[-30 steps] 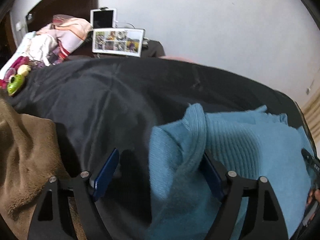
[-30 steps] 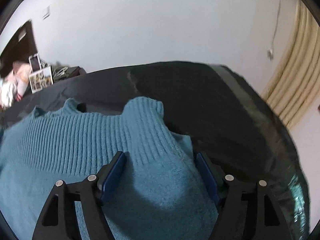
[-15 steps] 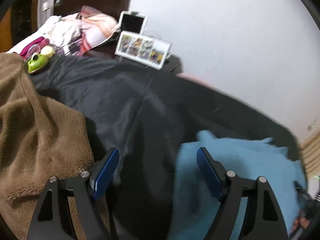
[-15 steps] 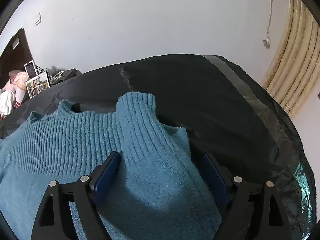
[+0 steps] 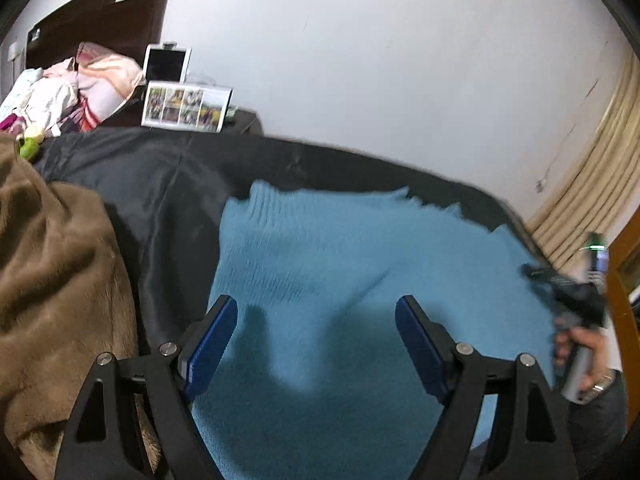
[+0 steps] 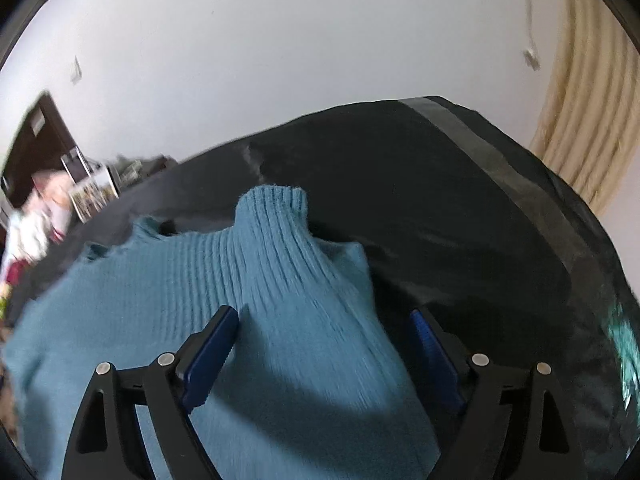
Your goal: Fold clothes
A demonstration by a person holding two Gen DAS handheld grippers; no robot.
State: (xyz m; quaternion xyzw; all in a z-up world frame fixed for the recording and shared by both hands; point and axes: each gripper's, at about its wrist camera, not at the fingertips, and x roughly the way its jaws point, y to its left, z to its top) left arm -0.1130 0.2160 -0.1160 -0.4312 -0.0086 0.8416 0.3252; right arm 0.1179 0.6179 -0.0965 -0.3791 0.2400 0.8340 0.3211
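A blue knitted sweater [image 5: 352,264] lies spread on a black sheet [image 5: 160,184]. My left gripper [image 5: 316,340] is open and empty, held just above the sweater's left part. In the right wrist view the sweater [image 6: 240,288] has a ribbed sleeve or collar piece [image 6: 280,224] folded over its right side. My right gripper [image 6: 324,348] is open, its jaws on either side of that ribbed fold, holding nothing. The right gripper also shows at the right edge of the left wrist view [image 5: 576,296], held in a hand.
A brown fleece blanket [image 5: 52,272] lies at the left. A pile of clothes [image 5: 72,88], a photo frame [image 5: 184,108] and a tablet [image 5: 166,64] stand at the back left. Beige curtains [image 6: 588,100] hang at the right. A grey tape strip [image 6: 500,168] crosses the sheet.
My left gripper swung right from over the black sheet to over the sweater. The sweater's left part now lies flat. My right gripper shifted slightly and stayed open.
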